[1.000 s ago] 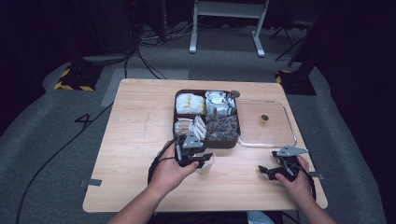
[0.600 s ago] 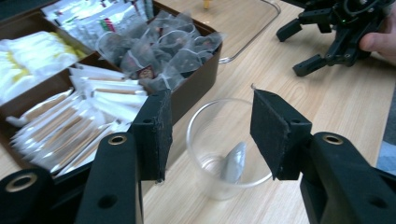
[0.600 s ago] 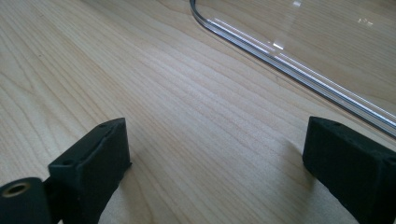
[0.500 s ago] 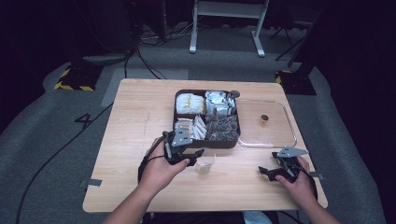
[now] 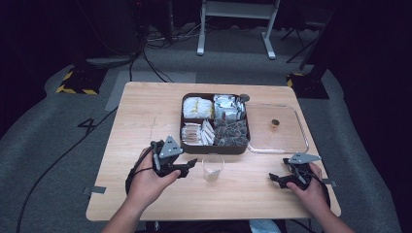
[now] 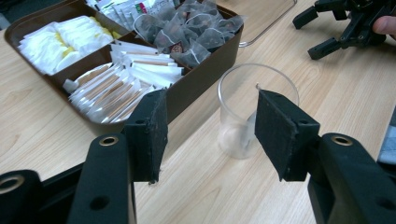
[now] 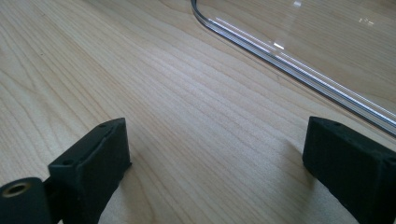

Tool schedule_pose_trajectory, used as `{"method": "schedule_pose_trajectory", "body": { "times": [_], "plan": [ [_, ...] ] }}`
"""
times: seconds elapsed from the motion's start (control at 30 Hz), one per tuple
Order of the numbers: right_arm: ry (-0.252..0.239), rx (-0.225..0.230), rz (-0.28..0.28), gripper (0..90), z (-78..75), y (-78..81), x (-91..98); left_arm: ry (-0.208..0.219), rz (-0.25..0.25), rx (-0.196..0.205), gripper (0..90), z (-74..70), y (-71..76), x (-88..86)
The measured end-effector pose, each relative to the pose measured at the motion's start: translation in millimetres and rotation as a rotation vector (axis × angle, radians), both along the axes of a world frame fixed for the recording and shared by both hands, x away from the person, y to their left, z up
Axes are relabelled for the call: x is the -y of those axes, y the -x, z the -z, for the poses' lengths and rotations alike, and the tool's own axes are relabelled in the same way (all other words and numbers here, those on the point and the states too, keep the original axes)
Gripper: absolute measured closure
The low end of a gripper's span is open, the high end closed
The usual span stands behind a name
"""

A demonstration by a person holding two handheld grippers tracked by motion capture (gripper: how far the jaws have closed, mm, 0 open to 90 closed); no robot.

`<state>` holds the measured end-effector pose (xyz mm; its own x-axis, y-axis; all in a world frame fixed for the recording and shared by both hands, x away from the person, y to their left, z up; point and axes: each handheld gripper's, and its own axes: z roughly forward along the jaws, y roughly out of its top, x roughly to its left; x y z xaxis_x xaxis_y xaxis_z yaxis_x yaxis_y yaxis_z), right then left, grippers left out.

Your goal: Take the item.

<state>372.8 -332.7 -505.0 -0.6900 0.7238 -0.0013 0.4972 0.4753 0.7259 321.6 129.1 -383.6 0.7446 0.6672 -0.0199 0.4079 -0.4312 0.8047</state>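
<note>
1. Just changed: left gripper (image 5: pixel 190 166) was right at the clear cup (image 5: pixel 213 167) a sec ago, near the tray's front edge; now it's pulled back to the left w/ the cup left standing by itself. Its jaws have just been opening, nothing between them, pads clear of the glass
2. Meaning, as I read it: cup placement is done and the left hand is backing off, free for the next pick (prob. a packet from the tray)
3. Cup now: upright on the table (image 5: pixel 145 111), just in front of the brown compartment tray (image 5: pixel 214 148), apart from both grippers; looks empty
4. Left hand pose: gripper held roughly level, jaws pointing right at the cup, which sits a bit beyond the tips in the left gripper view (image 6: pixel 247 116)
5. Right gripper (image 5: pixel 278 180): resting low on the table near the clear lid (image 5: pixel 301 145), jaws spread wide, holding nothing, hand parked & idle
</note>
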Motion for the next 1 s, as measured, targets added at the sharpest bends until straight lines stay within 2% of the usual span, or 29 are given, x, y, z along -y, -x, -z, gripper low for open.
{"method": "schedule_pose_trajectory", "body": {
  "times": [0.2, 0.33, 0.43, 0.57, 0.73, 1.0],
  "plan": [
    [0.000, 0.000, 0.000, 7.5, 0.0, 0.0, 0.0, 0.000, -0.006, 0.009, 40.2, 1.0, 5.2, -17.5],
    [0.000, 0.000, 0.000, 7.5, 0.0, 0.0, 0.0, -0.006, -0.020, 0.005, 38.3, 6.5, 6.9, -35.3],
    [0.000, 0.000, 0.000, 7.5, 0.0, 0.0, 0.0, -0.035, -0.037, -0.001, 35.6, 13.4, 7.7, -49.4],
    [0.000, 0.000, 0.000, 7.5, 0.0, 0.0, 0.0, -0.071, -0.060, 0.014, 33.5, 24.7, 8.4, -61.3],
    [0.000, 0.000, 0.000, 7.5, 0.0, 0.0, 0.0, -0.088, -0.080, -0.020, 31.5, 41.4, 7.4, -70.7],
    [0.000, 0.000, 0.000, 7.5, 0.0, 0.0, 0.0, -0.100, -0.143, -0.066, 31.2, 67.9, 5.7, -90.8]
  ]
}}
